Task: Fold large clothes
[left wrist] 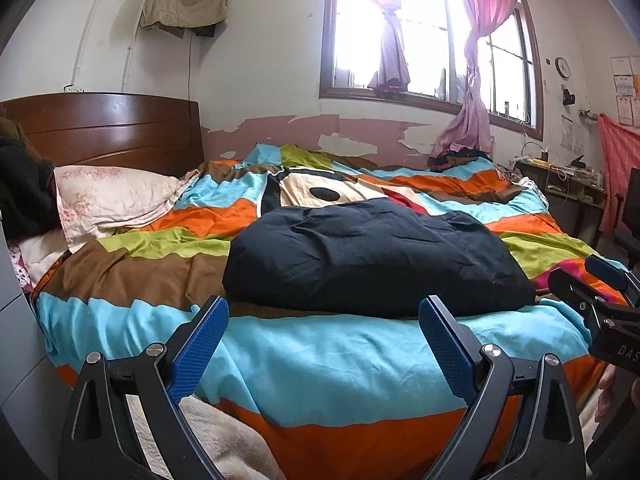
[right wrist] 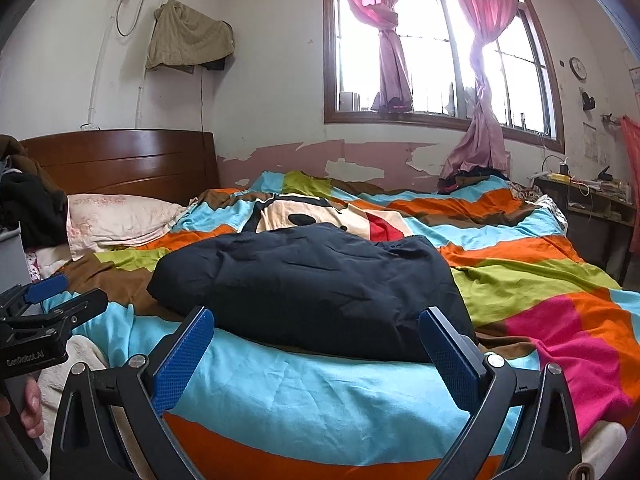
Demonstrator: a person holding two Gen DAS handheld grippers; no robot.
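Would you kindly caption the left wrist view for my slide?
Open left gripper faces a folded dark garment on the striped quilt.

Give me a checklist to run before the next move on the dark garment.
1. Left claw open and empty: ok.
2. Right claw open and empty: ok.
3. Garment lying on the quilt as a compact bundle, in front of both claws: ok.
4. Both claws clear of the garment, neither touching it: ok.
5. Pillow apart from the garment, off by the headboard: ok.
6. Fold finished and neat underneath: cannot tell, the far side and underside are hidden.
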